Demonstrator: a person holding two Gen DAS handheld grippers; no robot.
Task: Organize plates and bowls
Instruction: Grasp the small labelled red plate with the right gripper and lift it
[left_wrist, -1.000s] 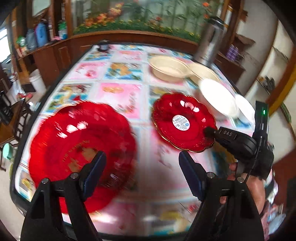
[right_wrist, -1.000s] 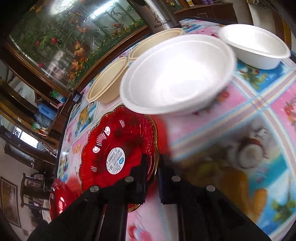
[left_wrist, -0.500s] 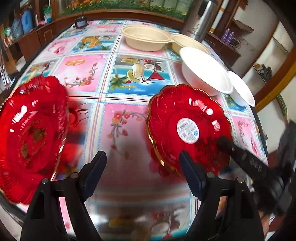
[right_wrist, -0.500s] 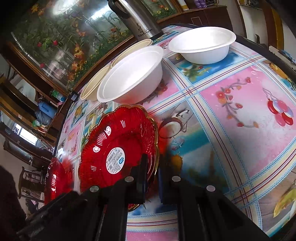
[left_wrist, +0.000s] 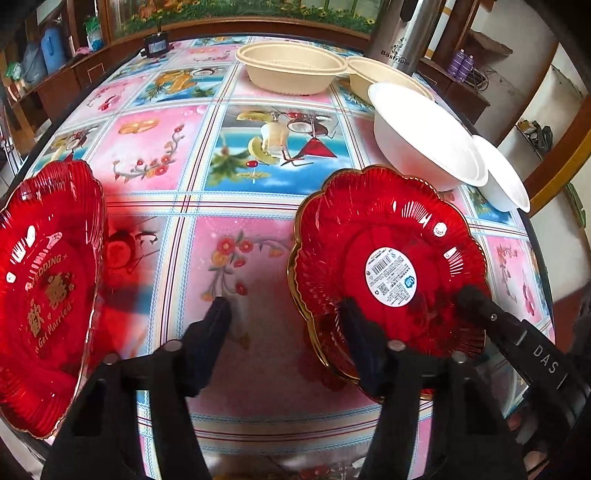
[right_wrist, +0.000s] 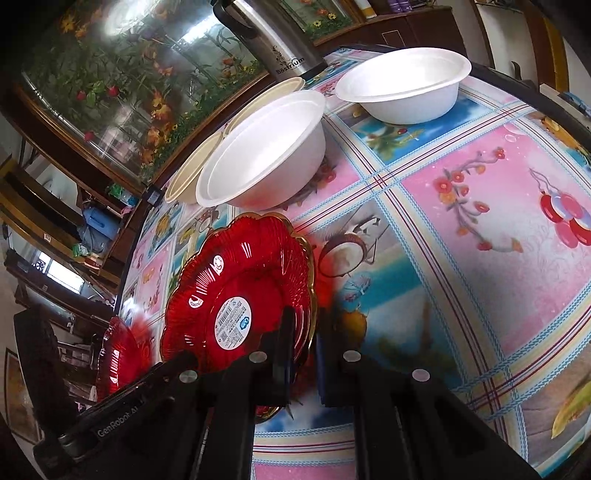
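Note:
A red scalloped plate (left_wrist: 391, 254) with a white sticker is tilted up off the table. My right gripper (right_wrist: 303, 332) is shut on its gold rim, and one finger (left_wrist: 476, 302) shows at the plate's right edge. My left gripper (left_wrist: 286, 321) is at the plate's opposite, left rim. Its jaws are closing with the rim between them, one finger (left_wrist: 354, 325) over the plate and the other over the cloth, and the pads do not press on the rim. A second red plate (left_wrist: 48, 295) with gold "Wedding" lettering lies at the far left.
Two white bowls (left_wrist: 424, 140) (left_wrist: 502, 177) stand just beyond the held plate, with two beige bowls (left_wrist: 291, 66) (left_wrist: 380, 74) and a steel thermos (left_wrist: 402, 33) behind them. The patterned tablecloth (left_wrist: 258, 155) between the two plates is bare. The table edge runs close on the left.
My left gripper swung right and down from the lettered plate to the sticker plate, and its jaws narrowed. My right gripper drew the sticker plate back from the white bowls.

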